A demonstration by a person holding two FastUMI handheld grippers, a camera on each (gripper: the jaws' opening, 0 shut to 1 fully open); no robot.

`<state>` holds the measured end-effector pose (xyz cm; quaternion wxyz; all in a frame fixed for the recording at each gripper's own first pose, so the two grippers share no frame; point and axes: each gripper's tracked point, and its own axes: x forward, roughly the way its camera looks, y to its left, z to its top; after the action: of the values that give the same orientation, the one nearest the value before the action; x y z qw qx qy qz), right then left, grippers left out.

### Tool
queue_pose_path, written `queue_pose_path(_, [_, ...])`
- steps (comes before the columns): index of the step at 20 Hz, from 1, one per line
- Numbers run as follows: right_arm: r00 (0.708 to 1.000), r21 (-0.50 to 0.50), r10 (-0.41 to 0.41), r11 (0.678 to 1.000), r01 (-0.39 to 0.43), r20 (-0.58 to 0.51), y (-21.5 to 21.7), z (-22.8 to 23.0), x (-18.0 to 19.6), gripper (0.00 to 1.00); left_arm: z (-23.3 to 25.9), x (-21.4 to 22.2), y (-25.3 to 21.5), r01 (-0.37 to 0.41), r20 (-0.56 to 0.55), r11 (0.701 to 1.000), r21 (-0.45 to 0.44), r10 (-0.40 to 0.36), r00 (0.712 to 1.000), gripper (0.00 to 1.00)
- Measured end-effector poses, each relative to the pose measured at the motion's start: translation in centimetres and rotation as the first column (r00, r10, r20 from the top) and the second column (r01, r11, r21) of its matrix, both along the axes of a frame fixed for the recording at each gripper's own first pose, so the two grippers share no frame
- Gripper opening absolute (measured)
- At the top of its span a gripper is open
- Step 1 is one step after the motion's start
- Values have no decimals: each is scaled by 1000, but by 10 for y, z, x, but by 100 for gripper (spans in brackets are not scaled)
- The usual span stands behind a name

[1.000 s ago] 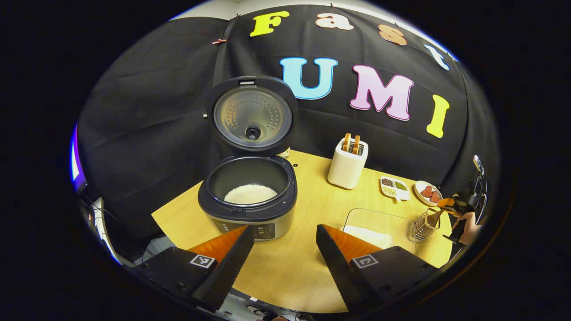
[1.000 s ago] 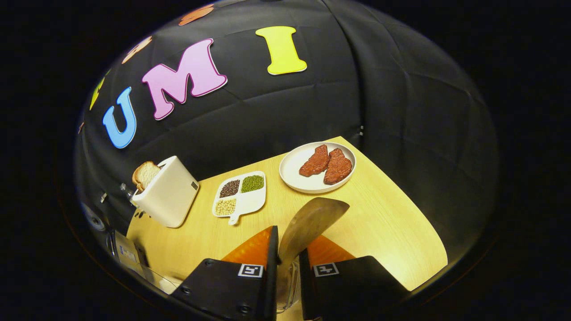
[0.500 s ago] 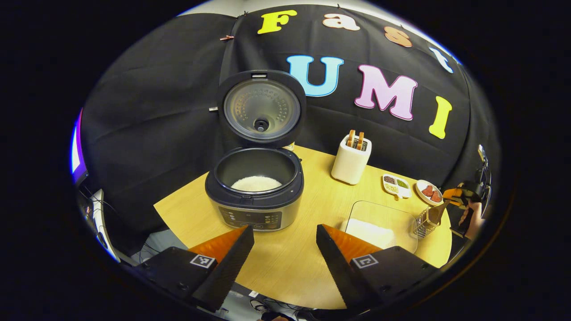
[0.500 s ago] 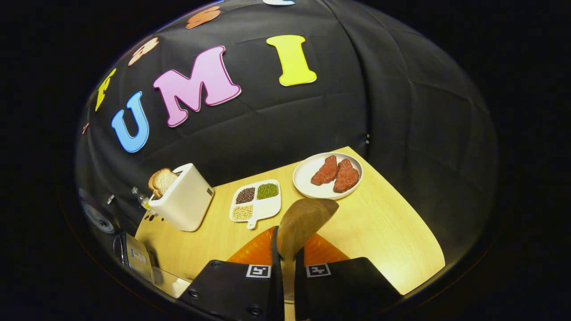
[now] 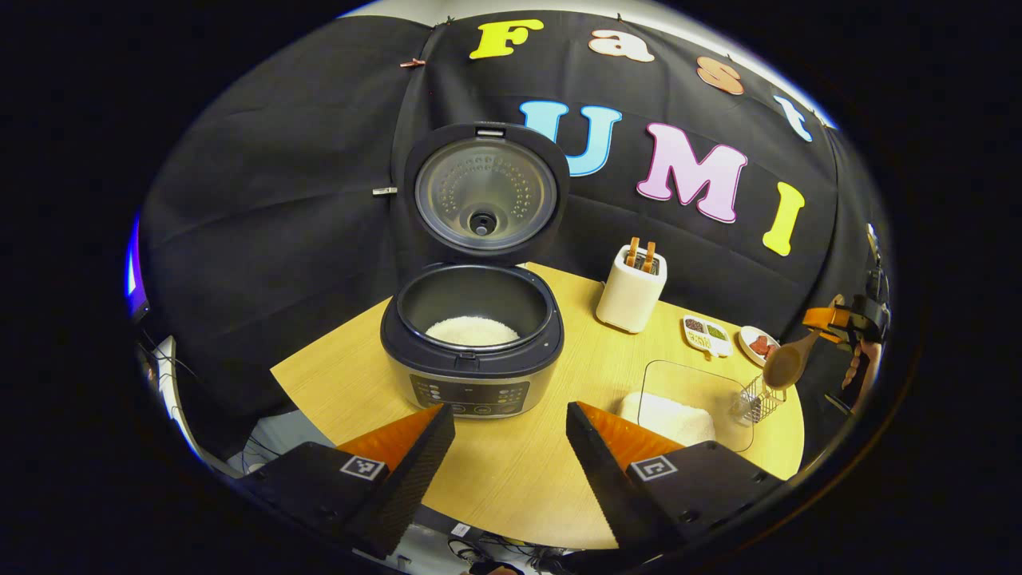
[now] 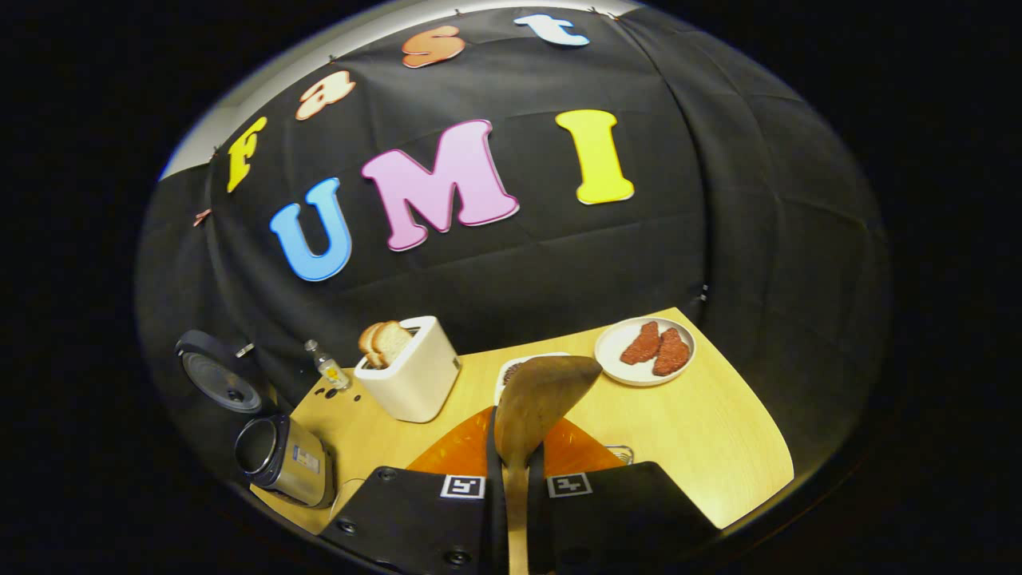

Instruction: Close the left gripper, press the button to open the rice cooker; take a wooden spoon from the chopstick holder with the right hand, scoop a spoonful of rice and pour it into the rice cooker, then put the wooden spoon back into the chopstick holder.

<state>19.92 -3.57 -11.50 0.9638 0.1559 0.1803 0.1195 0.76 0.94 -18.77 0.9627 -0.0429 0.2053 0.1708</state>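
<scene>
Pale wood worktop point(image 5: 511, 471) carries everything. Left tool point(image 5: 511, 431) gapes wide before the open rice cooker point(image 5: 473, 351). Right tool point(image 6: 515, 479) pinches the wooden spoon point(image 6: 536, 399) by its handle, bowl up and forward, above the chopstick holder point(image 5: 757, 401), right of the cooker; toaster point(image 6: 411, 375) and plate point(image 6: 616, 347) beyond.

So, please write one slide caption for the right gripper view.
Right gripper holds the wooden spoon above the table.

The rice cooker point(image 5: 473, 351) stands on the bench point(image 5: 511, 479), lid point(image 5: 485, 194) upright, white rice point(image 5: 471, 330) in its pot. The wooden spoon point(image 6: 536, 403), bowl forward, is held above the wire chopstick holder point(image 5: 754, 402), beside a clear rice container point(image 5: 685, 403).
</scene>
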Motion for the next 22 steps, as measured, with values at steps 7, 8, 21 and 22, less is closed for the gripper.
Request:
queue_pose_path(7, [989, -20, 148, 989, -148, -15, 85, -17, -35, 13, 1, -12, 27, 8, 7, 1000, -20, -8, 1000, 96])
queue_pose_path(8, [986, -34, 165, 986, -166, -28, 95, -27, -38, 13, 0, -15, 29, 7, 5, 1000, -23, -7, 1000, 96])
queue_pose_path(21, [963, -125, 213, 964, -235, -163, 168, -129, -66, 13, -10, -36, 46, -8, -34, 1000, -14, 7, 999, 93])
queue_pose_path(22, [965, -126, 210, 965, -230, -156, 171, -128, -68, 14, -9, -37, 47, -8, -34, 1000, -11, 8, 999, 96])
